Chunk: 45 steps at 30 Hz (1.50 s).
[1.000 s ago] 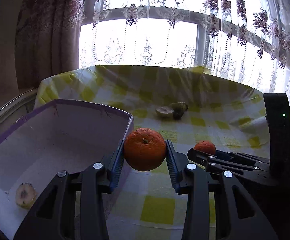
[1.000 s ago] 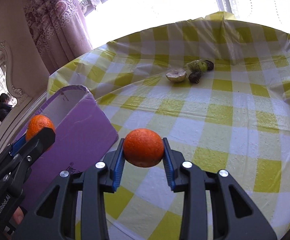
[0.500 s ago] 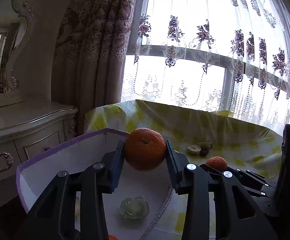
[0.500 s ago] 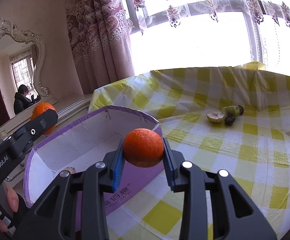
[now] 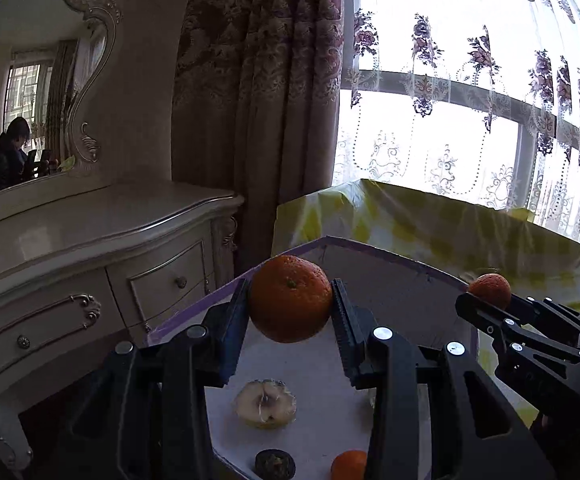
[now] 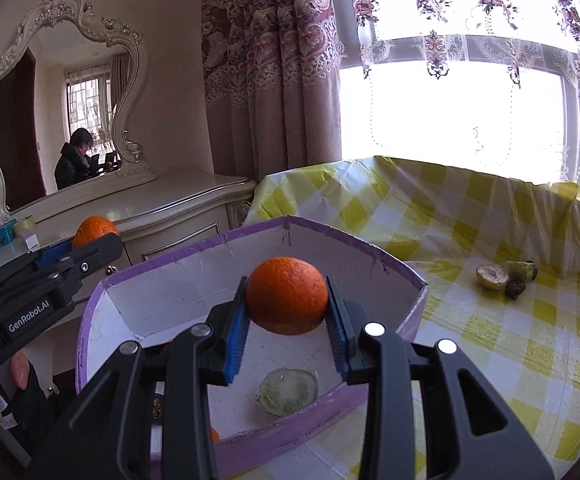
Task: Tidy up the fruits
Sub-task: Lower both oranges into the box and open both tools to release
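Observation:
My left gripper (image 5: 291, 300) is shut on a large orange (image 5: 290, 298), held over the open purple box (image 5: 390, 256). My right gripper (image 6: 287, 298) is shut on a second orange (image 6: 287, 295), also above the purple box (image 6: 249, 234). Each gripper shows in the other view: the right gripper (image 5: 486, 296) with its orange at the right edge, the left gripper (image 6: 89, 240) with its orange at the left. Inside the box lie a cut pale fruit half (image 5: 265, 403), a dark round fruit (image 5: 274, 464) and a small orange (image 5: 349, 465).
The box stands on a table under a yellow checked cloth (image 6: 490, 320). A fruit half and dark fruit pieces (image 6: 504, 276) lie on the cloth at the right. A white dresser (image 5: 89, 260) with a mirror stands left of the table. Curtains and a window are behind.
Both grippers, each still holding its orange, have swung left and upward from over the tablecloth to above the box. The dresser and mirror have come into view.

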Tool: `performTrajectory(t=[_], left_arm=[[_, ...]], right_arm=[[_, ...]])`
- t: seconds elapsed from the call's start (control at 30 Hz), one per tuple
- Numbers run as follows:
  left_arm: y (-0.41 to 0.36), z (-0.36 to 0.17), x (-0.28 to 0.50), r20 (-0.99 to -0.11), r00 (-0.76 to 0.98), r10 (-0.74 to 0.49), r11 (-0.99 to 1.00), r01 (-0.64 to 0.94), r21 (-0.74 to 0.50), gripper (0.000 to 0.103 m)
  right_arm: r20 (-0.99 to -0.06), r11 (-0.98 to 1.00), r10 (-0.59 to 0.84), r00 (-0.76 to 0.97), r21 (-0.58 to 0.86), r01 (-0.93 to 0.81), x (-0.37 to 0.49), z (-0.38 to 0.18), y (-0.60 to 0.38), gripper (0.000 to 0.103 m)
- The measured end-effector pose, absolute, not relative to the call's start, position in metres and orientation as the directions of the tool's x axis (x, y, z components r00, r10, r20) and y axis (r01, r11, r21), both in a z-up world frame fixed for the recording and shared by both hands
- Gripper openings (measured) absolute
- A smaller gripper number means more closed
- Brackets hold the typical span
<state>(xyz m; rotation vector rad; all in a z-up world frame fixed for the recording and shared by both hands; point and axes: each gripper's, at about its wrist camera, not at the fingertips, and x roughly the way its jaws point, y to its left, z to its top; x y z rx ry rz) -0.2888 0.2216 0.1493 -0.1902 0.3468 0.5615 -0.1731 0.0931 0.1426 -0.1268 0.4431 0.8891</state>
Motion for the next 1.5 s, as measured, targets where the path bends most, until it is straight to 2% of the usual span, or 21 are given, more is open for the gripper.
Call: performTrajectory(t=[0.2,0.5,0.57,0.67,0.77,1.0,1.07,1.13,1.23,1.3,1.33,1.5], left_arm=[[0.238,0.123,-0.277,-0.476,0.731,0.488,0.822,-0.569,-0.031,0.038],[0.242,0.088,-0.253,-0.674,0.620,0.402,0.871,-0.485,0.074,0.038],[0.241,0.081,-0.247,-0.710,0.590,0.384,0.883,-0.459,0.097,0.038],[0.235,0.072,-0.241,-0.727,0.551,0.409,0.886,-0.430,0.173,0.038],[0.238,0.071,-0.240,-0.757,0.526,0.387,0.897,-0.405,0.177,0.038],[0.232,0.062,-0.233,-0.830,0.411,0.378,0.917,-0.289,0.274,0.039],[0.231,0.060,-0.231,-0.845,0.383,0.373,0.920,-0.270,0.283,0.039],[0.232,0.060,-0.229,-0.856,0.362,0.369,0.922,-0.262,0.286,0.041],[0.231,0.058,-0.227,-0.869,0.347,0.351,0.929,-0.247,0.277,0.055],[0.229,0.058,-0.226,-0.864,0.349,0.363,0.925,-0.247,0.289,0.077],[0.229,0.059,-0.226,-0.850,0.349,0.395,0.911,-0.266,0.314,0.098],[0.231,0.058,-0.225,-0.847,0.333,0.414,0.902,-0.278,0.331,0.098]], right_arm=[[-0.498,0.601,0.696,0.518,0.008,-0.799,-0.175,0.125,0.132,0.036],[-0.688,0.594,0.556,0.467,-0.065,-0.802,-0.154,0.087,0.162,0.036],[-0.707,0.576,0.529,0.470,-0.108,-0.811,-0.155,0.083,0.168,0.036],[-0.745,0.555,0.484,0.458,-0.143,-0.819,-0.154,0.077,0.176,0.036],[-0.787,0.532,0.435,0.438,-0.168,-0.830,-0.150,0.072,0.185,0.036],[-0.856,0.459,0.320,0.405,-0.234,-0.857,-0.149,0.063,0.198,0.037],[-0.862,0.448,0.303,0.407,-0.249,-0.859,-0.151,0.062,0.199,0.047],[-0.859,0.442,0.298,0.415,-0.261,-0.858,-0.152,0.062,0.200,0.075],[-0.860,0.431,0.300,0.413,-0.263,-0.863,-0.155,0.062,0.199,0.085],[-0.858,0.435,0.305,0.414,-0.261,-0.862,-0.155,0.063,0.199,0.088],[-0.855,0.435,0.309,0.417,-0.263,-0.861,-0.155,0.063,0.199,0.093],[-0.843,0.438,0.323,0.430,-0.270,-0.858,-0.157,0.065,0.197,0.097]])
